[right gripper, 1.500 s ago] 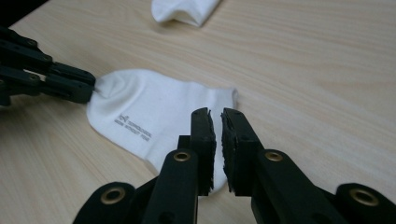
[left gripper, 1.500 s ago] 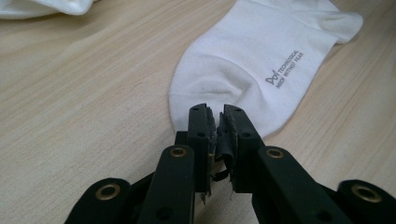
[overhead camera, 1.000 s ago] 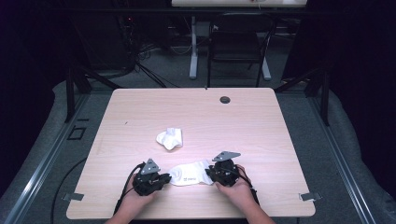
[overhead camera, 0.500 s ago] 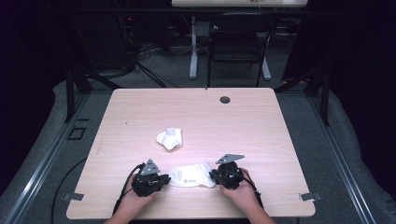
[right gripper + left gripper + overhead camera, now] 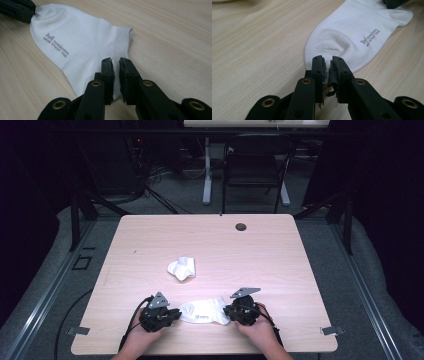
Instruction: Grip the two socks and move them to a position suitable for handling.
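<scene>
A white ankle sock (image 5: pixel 204 311) lies flat on the pale wood surface (image 5: pixel 280 265), stretched between the two grippers, with small grey lettering printed on its side. The left gripper (image 5: pixel 327 65) is clenched on the toe end. The right gripper (image 5: pixel 115 65) has just been closing; its jaws pinch the cuff edge. Farther ahead of both grippers, well apart, sits a crumpled white sock (image 5: pixel 182 268).
</scene>
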Motion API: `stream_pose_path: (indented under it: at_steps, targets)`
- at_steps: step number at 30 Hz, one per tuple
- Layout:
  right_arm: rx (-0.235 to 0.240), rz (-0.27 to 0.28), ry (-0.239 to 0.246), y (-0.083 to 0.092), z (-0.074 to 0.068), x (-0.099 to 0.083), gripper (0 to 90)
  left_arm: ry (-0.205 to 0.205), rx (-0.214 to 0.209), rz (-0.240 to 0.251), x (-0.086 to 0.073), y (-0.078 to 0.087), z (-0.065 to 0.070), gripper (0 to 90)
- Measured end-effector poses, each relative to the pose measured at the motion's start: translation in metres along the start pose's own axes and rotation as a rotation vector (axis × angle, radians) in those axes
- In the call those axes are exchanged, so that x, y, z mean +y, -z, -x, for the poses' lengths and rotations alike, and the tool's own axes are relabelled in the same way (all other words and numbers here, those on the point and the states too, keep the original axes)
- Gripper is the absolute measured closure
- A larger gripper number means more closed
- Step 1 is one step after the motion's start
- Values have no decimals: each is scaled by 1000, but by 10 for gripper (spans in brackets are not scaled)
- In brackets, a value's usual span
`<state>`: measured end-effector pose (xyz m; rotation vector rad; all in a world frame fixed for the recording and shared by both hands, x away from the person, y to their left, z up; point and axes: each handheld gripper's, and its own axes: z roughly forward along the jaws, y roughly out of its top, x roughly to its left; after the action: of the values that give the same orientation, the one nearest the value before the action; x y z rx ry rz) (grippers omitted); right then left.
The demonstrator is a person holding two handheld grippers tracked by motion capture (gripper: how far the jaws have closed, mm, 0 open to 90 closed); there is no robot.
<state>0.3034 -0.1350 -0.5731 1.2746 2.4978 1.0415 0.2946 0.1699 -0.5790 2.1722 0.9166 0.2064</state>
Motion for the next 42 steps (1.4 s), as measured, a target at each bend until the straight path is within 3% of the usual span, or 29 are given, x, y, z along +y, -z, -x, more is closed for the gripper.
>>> stream_pose_path:
  at_steps: [5, 18, 25, 30, 33, 36, 42]
  targets:
    - [11, -14, -18, 1, -1, 1, 790, 1, 5, 4, 1, 2, 0, 744]
    - [21, 43, -41, 7, 0, 4, 746, 31, 13, 60, 5, 11, -7, 633]
    - [12, 78, -13, 6, 0, 7, 676, 40, 36, 83, 7, 12, -13, 569]
    - [24, 107, -23, 8, 3, 14, 667, 54, 47, 88, 9, 12, -19, 553]
    - [14, 105, 10, 10, 4, 21, 676, 59, 54, 90, 10, 12, -22, 553]
    - [17, 103, 11, 10, 4, 27, 672, 65, 59, 99, 10, 14, -26, 553]
    - [12, 121, 58, 5, -4, 47, 650, 73, 73, 108, 11, 17, -32, 553]
